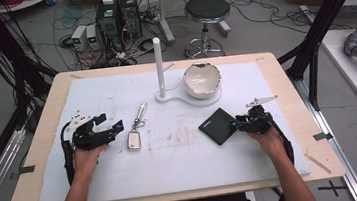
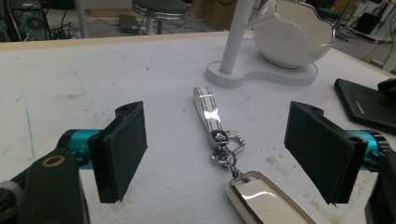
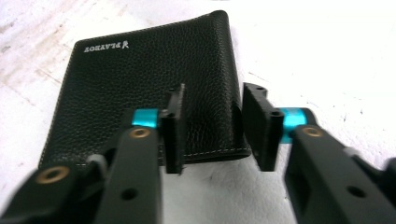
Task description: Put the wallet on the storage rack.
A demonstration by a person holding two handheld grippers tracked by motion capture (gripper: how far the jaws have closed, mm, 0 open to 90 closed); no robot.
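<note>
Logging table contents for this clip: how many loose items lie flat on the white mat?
2: a black wallet at the right gripper, and a key fob with its strap beside the left gripper.

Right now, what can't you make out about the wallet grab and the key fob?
- Wallet: right gripper view, whether the fingers press its corner; the near edge is blocked by the right gripper.
- Key fob: left gripper view, lower part cut off by the bottom edge.
- High view: wallet lettering too small; right gripper fingertips merge with the black wallet.

Grained matt black leather wallet (image 3: 140, 84); glossy polished metal key fob (image 2: 266, 198); shiny white ceramic bowl (image 2: 294, 35).
</note>
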